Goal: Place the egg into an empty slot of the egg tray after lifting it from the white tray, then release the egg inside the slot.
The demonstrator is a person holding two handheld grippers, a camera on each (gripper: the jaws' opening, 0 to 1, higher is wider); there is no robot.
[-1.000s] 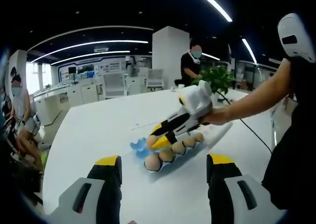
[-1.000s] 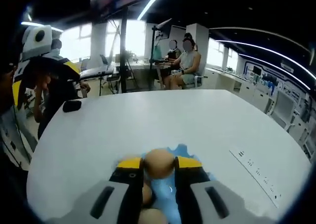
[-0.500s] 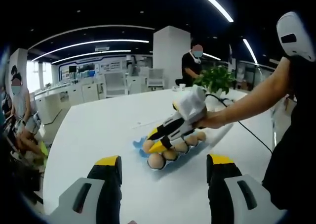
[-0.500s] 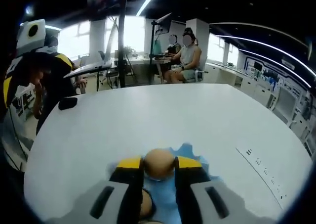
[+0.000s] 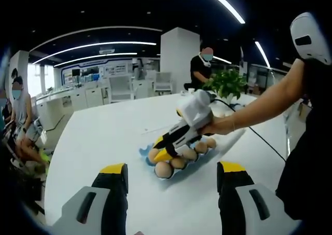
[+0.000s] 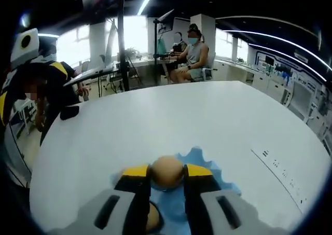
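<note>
Mid-placement: right tool [image 6: 166,171] pinching egg [image 6: 166,170] over blue egg tray [image 6: 207,165], prob. above empty slot; next lower, release; left tool [image 5: 171,175] spread, idle.

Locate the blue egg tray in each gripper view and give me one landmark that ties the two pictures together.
Left gripper view: the blue egg tray lies mid-picture on the white table, under the right gripper.
Right gripper view: the tray sits low in the middle, its scalloped edge showing beyond the gripper.
Shared landmark: the egg clamped between the yellow-tipped jaws, seen from the side in the left gripper view.
</note>
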